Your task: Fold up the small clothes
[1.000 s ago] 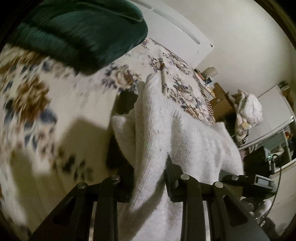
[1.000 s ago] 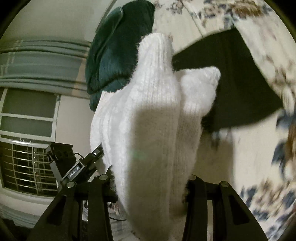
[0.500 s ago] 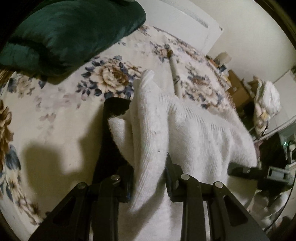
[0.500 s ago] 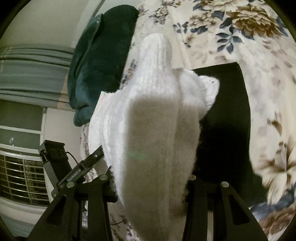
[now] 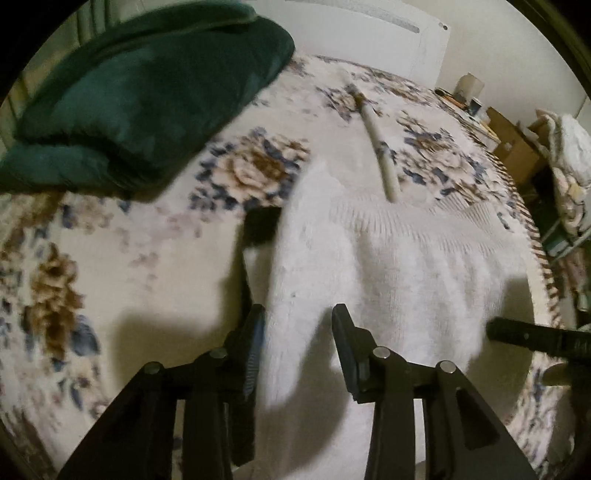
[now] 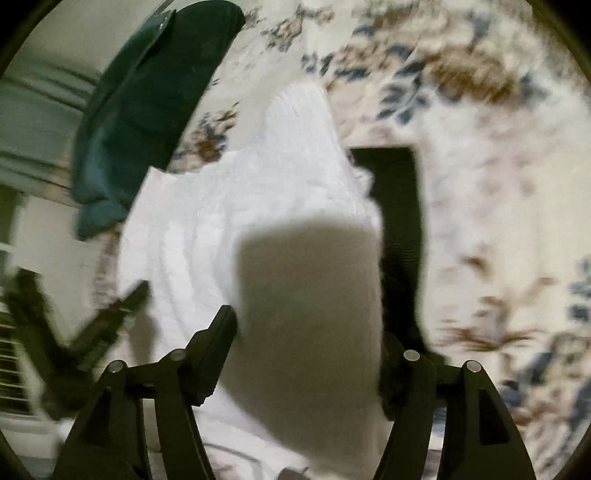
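A white knit garment (image 5: 399, 266) lies spread on the floral bedspread (image 5: 122, 266), over a black garment (image 5: 260, 225) whose edge shows at its left. My left gripper (image 5: 298, 317) is open, its fingers on either side of the white cloth's near edge. In the right wrist view the white garment (image 6: 229, 221) lies beside the black garment (image 6: 400, 221). My right gripper (image 6: 310, 332) is open wide over the cloth. The other gripper (image 6: 92, 332) shows blurred at the left.
A dark green pillow (image 5: 147, 96) lies at the bed's upper left. A pale stick (image 5: 380, 155) lies on the bedspread beyond the garment. Boxes and a heap of bedding (image 5: 565, 147) stand off the bed's right side. A white headboard (image 5: 369, 33) is behind.
Both grippers have opened and let go of the white garment, which has dropped flat onto the bed. Both views are blurred by motion.
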A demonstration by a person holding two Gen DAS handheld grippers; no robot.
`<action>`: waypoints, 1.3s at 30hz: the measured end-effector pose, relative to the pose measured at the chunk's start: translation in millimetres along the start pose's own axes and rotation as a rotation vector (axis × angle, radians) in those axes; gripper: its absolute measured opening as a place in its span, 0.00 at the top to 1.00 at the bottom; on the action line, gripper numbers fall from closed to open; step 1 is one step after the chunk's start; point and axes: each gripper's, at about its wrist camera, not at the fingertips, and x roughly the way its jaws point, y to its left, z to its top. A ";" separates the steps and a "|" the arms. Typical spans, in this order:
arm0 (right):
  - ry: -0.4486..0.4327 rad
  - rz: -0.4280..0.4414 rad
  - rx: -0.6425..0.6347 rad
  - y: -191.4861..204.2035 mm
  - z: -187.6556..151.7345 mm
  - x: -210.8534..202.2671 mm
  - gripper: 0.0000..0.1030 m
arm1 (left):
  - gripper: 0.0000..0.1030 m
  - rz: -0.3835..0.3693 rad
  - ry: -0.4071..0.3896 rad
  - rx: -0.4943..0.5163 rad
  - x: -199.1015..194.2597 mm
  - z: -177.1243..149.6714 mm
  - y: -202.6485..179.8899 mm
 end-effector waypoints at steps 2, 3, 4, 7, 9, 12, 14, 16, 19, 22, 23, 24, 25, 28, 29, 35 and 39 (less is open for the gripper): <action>-0.047 -0.139 -0.046 13.1 -9.5 -13.4 0.19 | 0.60 0.026 -0.014 -0.005 -8.3 -1.0 -0.4; -0.067 -0.185 -0.059 9.1 -16.8 -20.8 0.14 | 0.52 0.035 -0.025 -0.009 -15.3 -2.3 -1.0; -0.092 -0.237 -0.073 12.3 -23.4 -28.2 0.04 | 0.46 0.042 -0.032 -0.009 -18.7 -2.4 -1.5; -0.166 -0.388 -0.103 16.5 -47.5 -52.8 0.00 | 0.14 0.079 -0.041 0.001 -36.4 -5.8 -8.4; -0.190 -0.432 -0.101 17.5 -63.2 -71.2 0.00 | 0.13 0.096 -0.051 0.015 -51.7 -9.9 -14.9; -0.250 -0.499 -0.115 30.4 -83.8 -104.6 0.00 | 0.10 0.096 -0.063 0.009 -79.3 -17.0 -23.6; -0.288 -0.531 -0.119 40.6 -99.5 -133.4 0.00 | 0.04 0.098 -0.071 0.004 -103.4 -22.9 -29.2; -0.322 -0.533 -0.107 48.2 -113.2 -164.6 0.00 | 0.04 0.099 -0.077 0.000 -129.4 -28.0 -32.9; -0.374 -0.549 -0.100 61.4 -132.1 -212.5 0.00 | 0.04 0.106 -0.089 0.001 -165.2 -35.7 -37.8; -0.418 -0.555 -0.106 77.2 -153.8 -263.8 0.00 | 0.03 0.108 -0.096 -0.011 -207.8 -42.9 -41.4; -0.428 -0.555 -0.106 81.5 -160.6 -277.3 0.00 | 0.02 0.104 -0.098 -0.016 -223.2 -45.2 -42.8; -0.442 -0.555 -0.106 87.3 -170.5 -295.9 0.00 | 0.01 0.102 -0.105 -0.018 -238.0 -47.6 -43.9; -0.457 -0.560 -0.105 92.5 -179.6 -313.3 0.00 | 0.00 0.106 -0.112 -0.018 -252.6 -50.4 -46.2; -0.491 -0.560 -0.096 105.7 -207.8 -362.0 0.00 | 0.00 0.116 -0.138 -0.016 -296.8 -57.5 -52.0; -0.499 -0.560 -0.093 108.6 -214.9 -373.2 0.00 | 0.00 0.115 -0.143 -0.018 -312.6 -60.3 -54.3; -0.565 -0.553 -0.081 130.9 -269.6 -459.5 0.00 | 0.00 0.118 -0.187 0.021 -390.4 -81.1 -70.3; -0.603 -0.546 -0.086 145.5 -304.6 -510.1 0.00 | 0.00 0.104 -0.206 0.030 -435.2 -96.6 -77.0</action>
